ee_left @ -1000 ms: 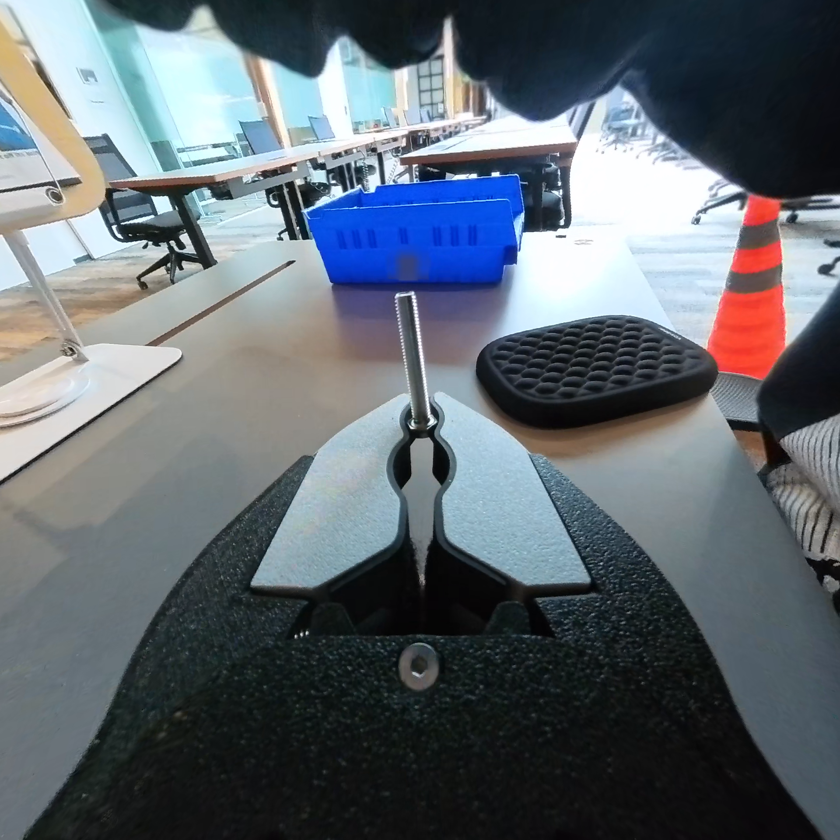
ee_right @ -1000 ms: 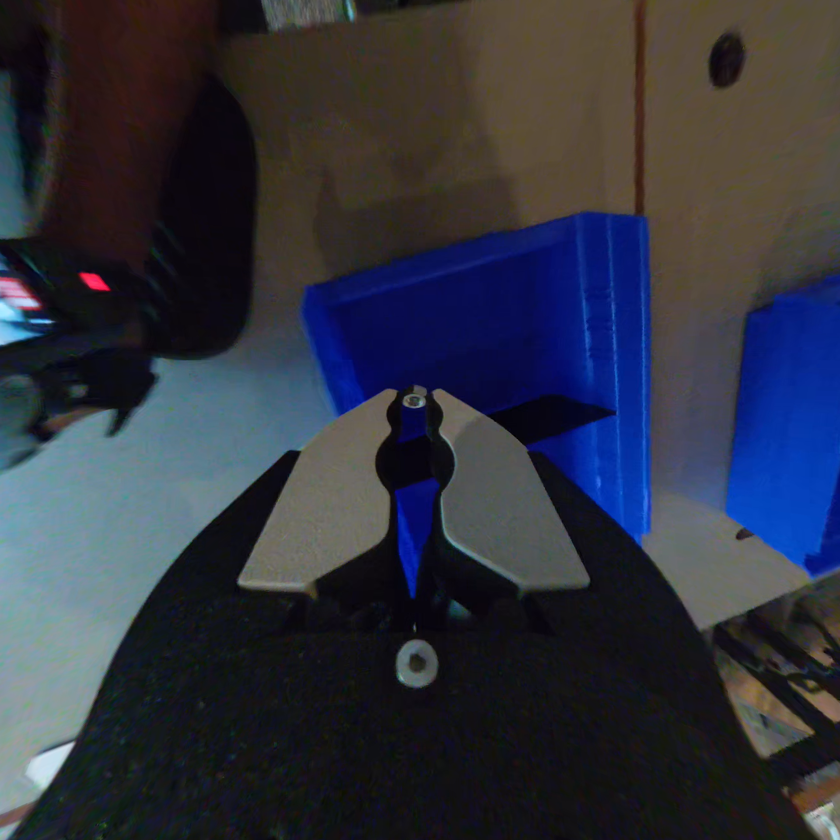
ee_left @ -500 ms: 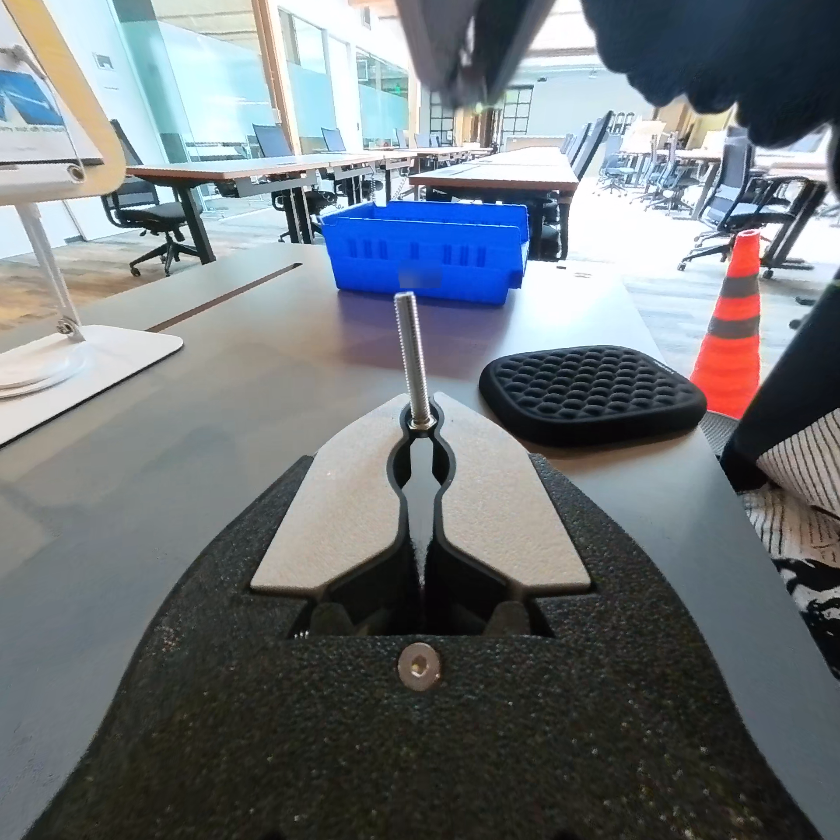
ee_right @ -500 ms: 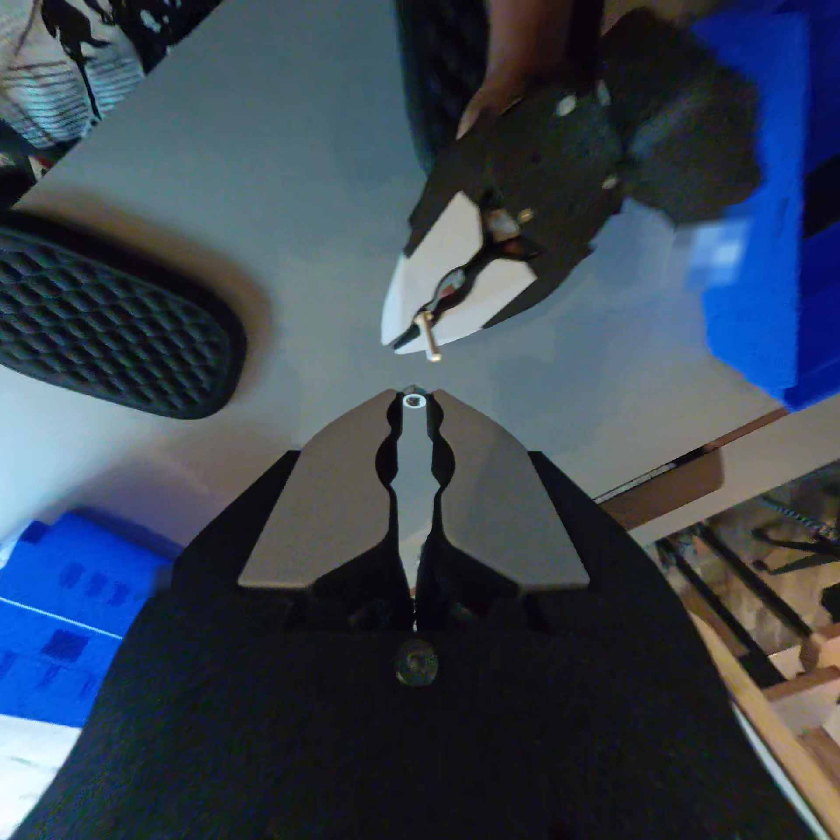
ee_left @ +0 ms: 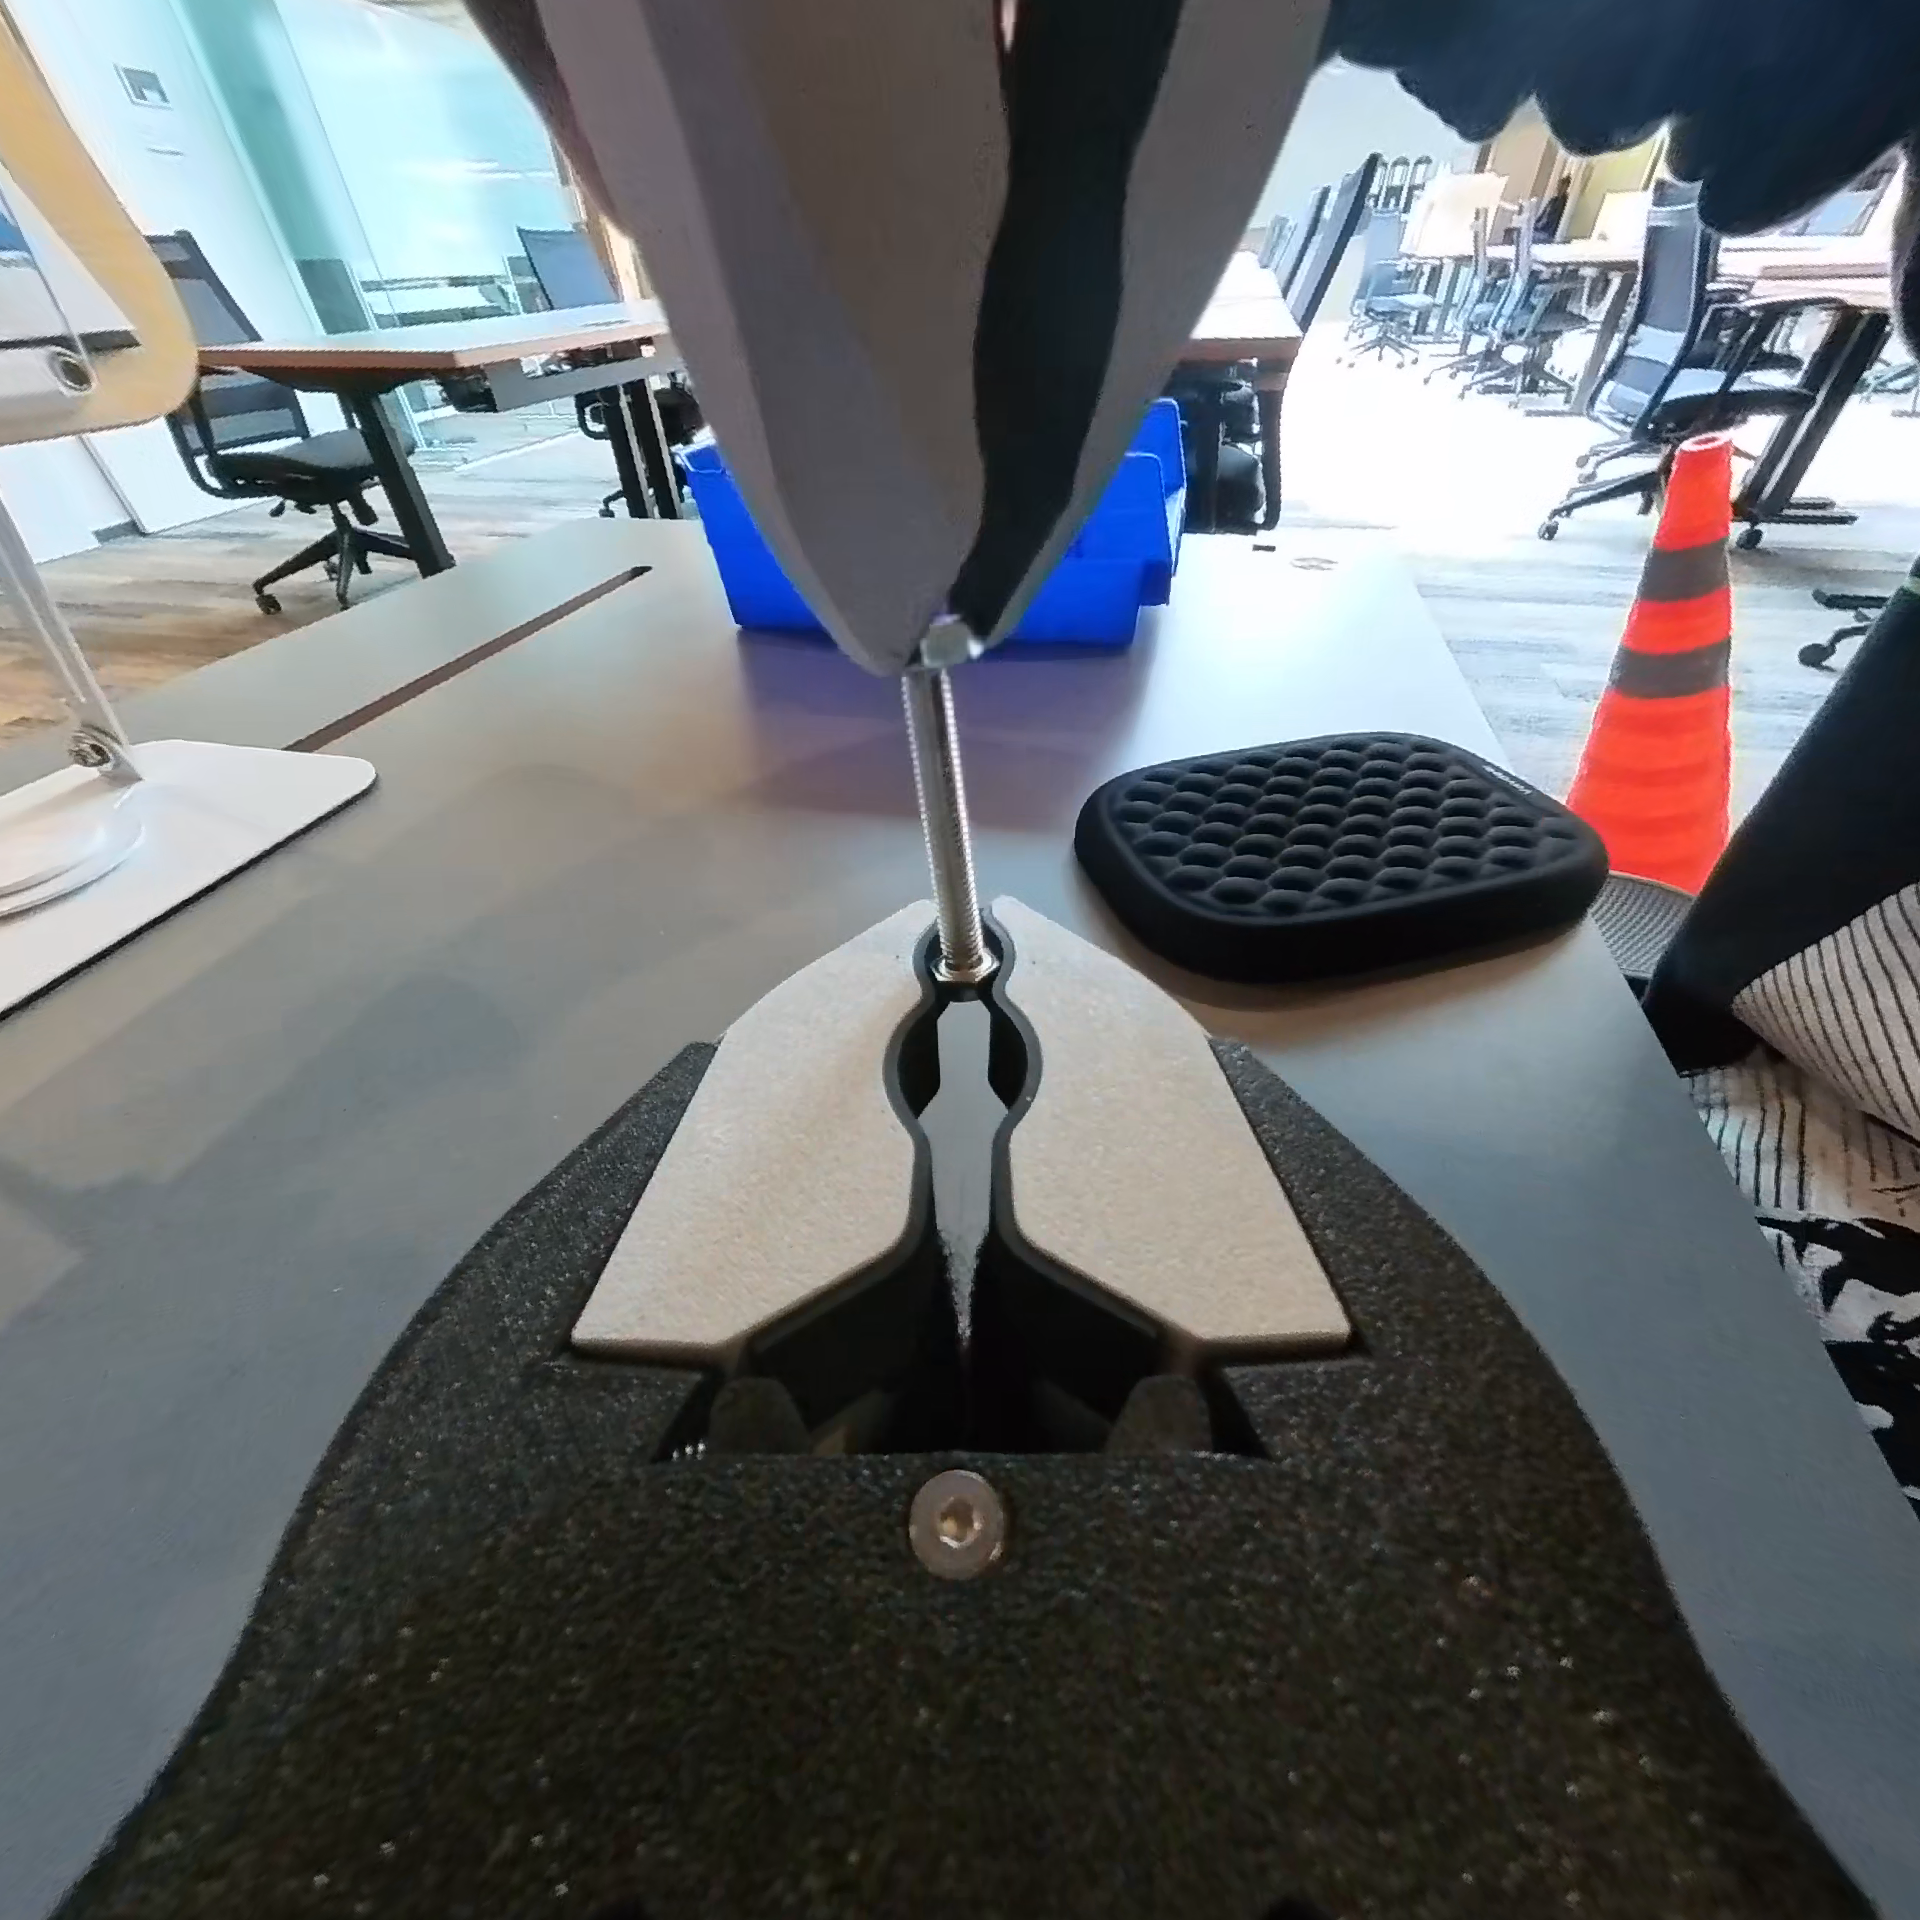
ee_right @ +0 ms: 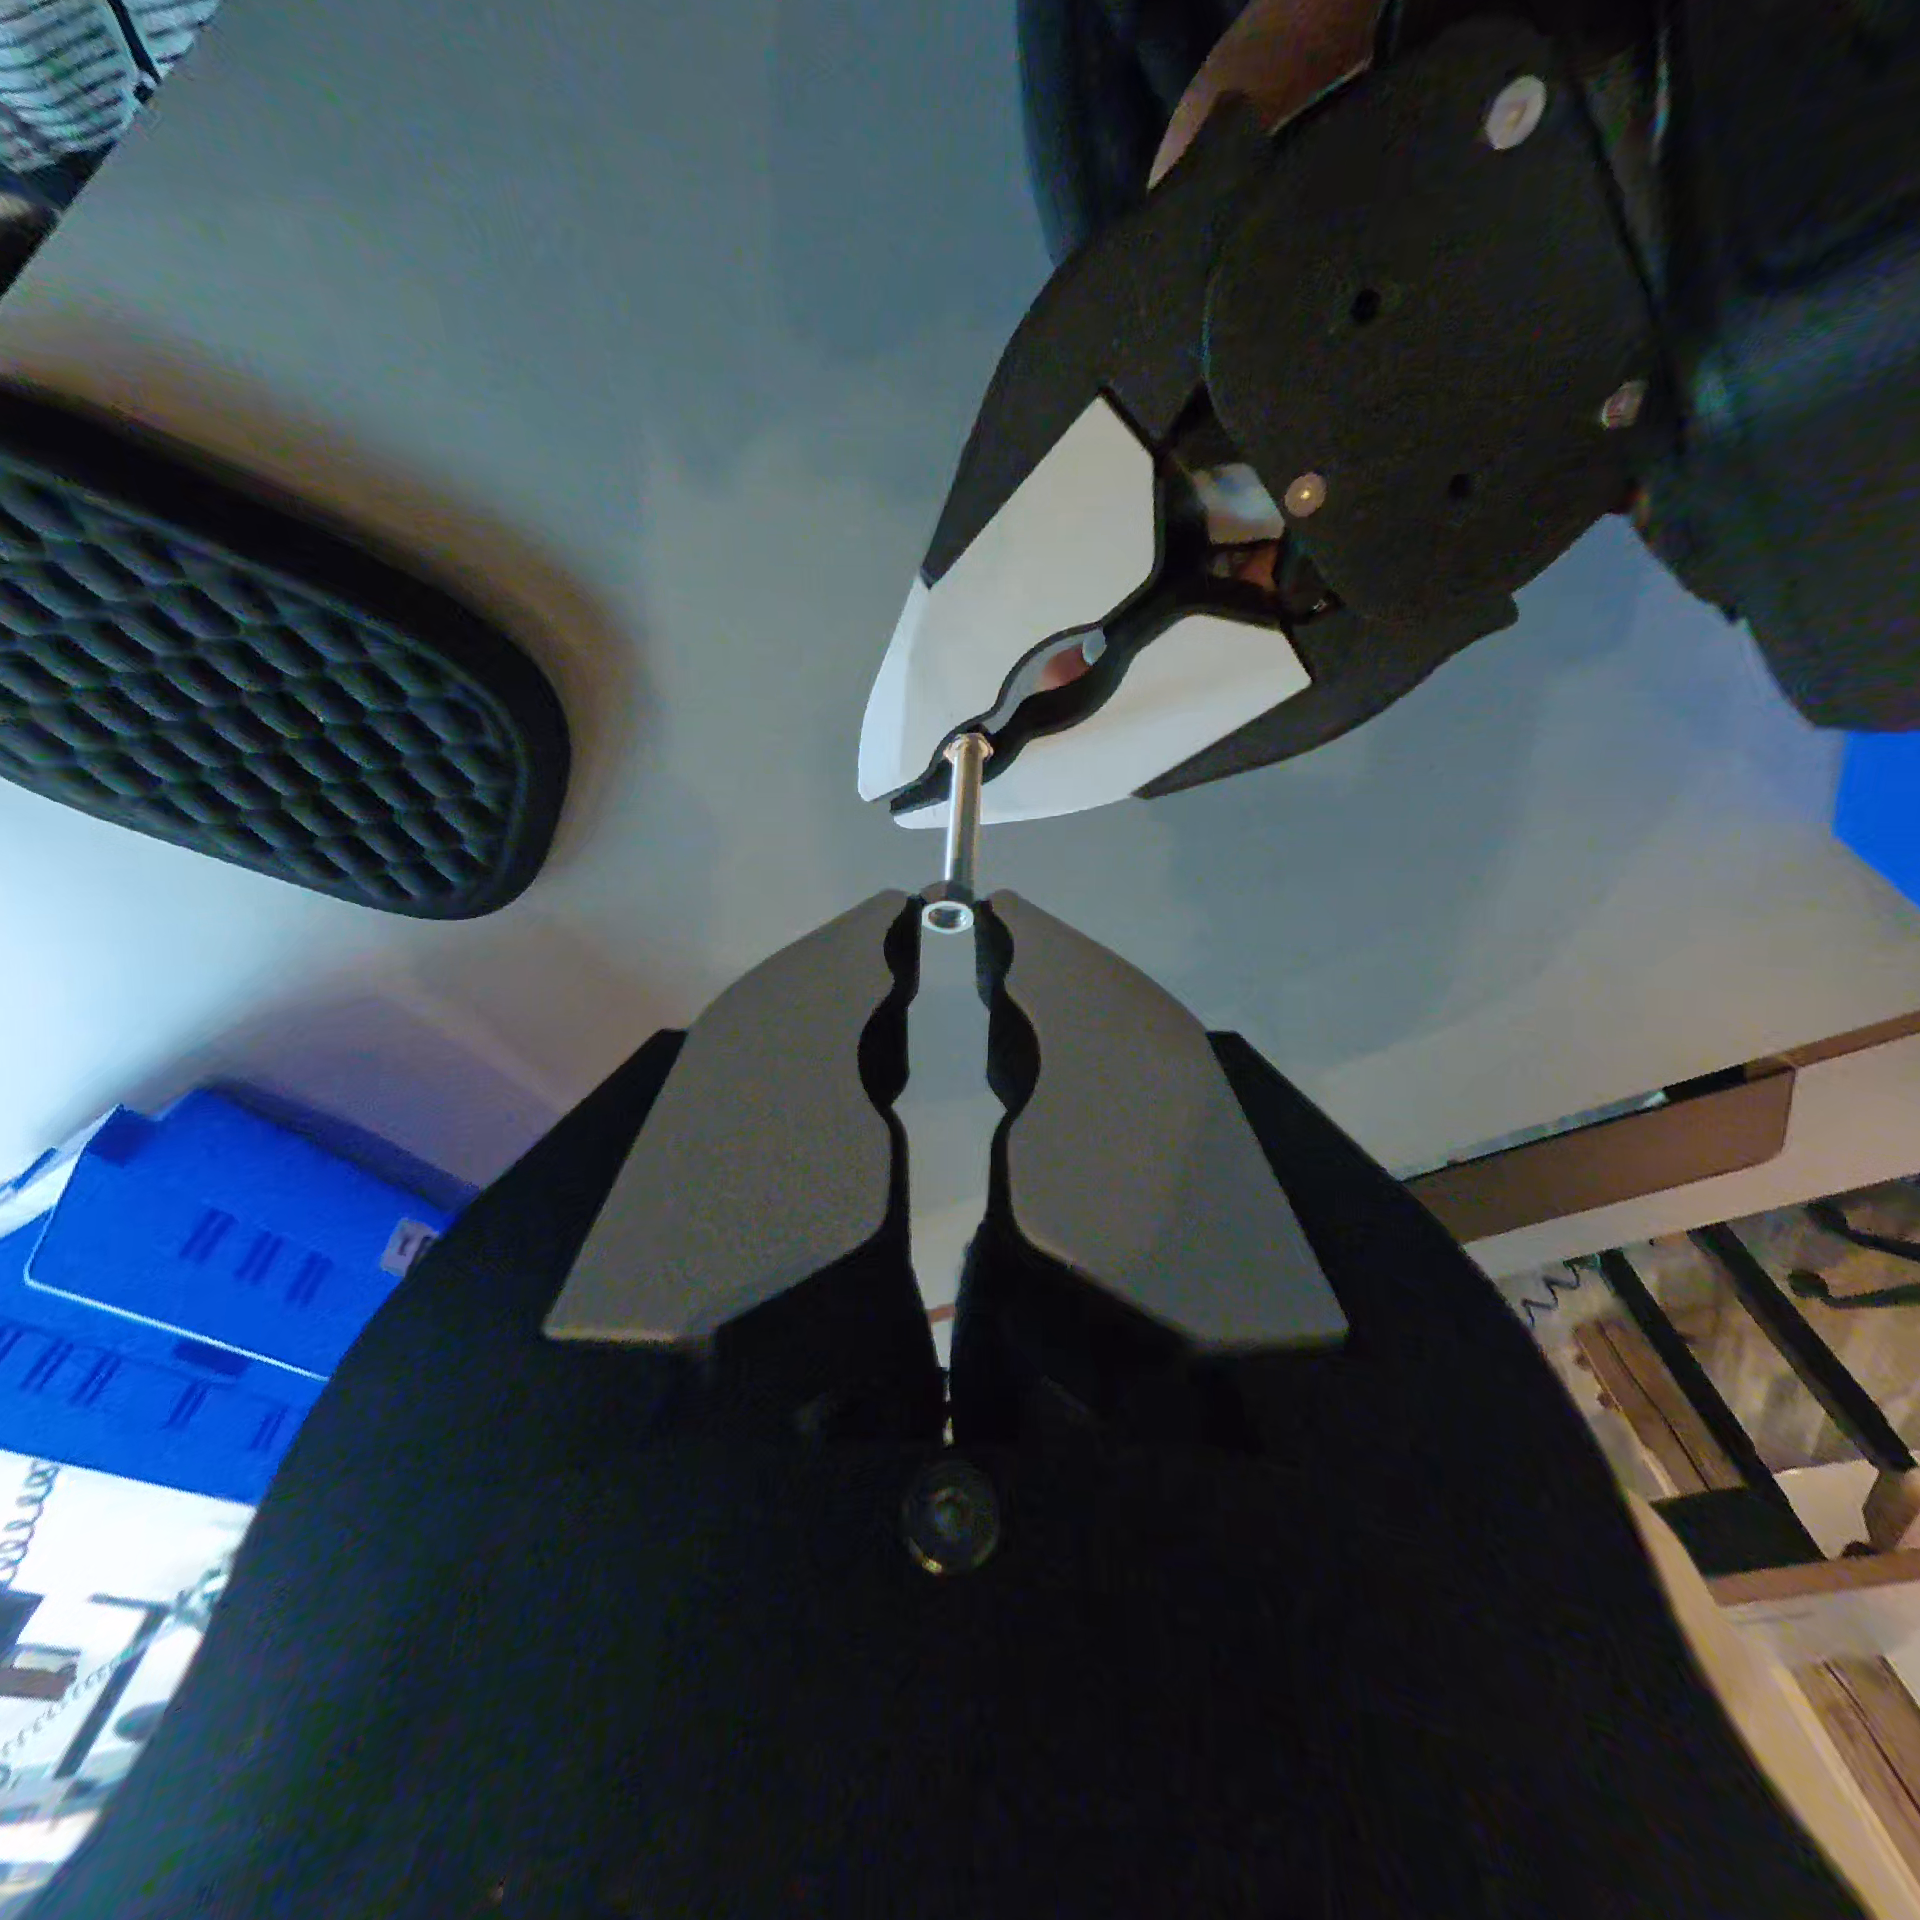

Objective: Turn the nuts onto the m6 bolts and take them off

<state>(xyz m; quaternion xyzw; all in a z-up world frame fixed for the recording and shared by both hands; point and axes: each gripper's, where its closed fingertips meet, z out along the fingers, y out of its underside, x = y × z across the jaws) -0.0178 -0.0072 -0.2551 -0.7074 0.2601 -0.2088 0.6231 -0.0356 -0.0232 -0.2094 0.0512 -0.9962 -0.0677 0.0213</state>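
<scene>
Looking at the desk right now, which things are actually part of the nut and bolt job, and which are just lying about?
Part of the job:
- long silver threaded bolt, clamped by the left tongs
- small silver hex nut, gripped by the right tongs, at the bolt's tip

Lying about:
- black honeycomb rubber pad
- blue plastic bin
- orange traffic cone
- white stand base

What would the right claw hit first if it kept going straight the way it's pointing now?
The bolt. The right claw holds a nut right at the bolt's free end, in line with the shank. Going on, the nut would likely meet the bolt tip, then the left claw gripping the bolt's head end.
</scene>
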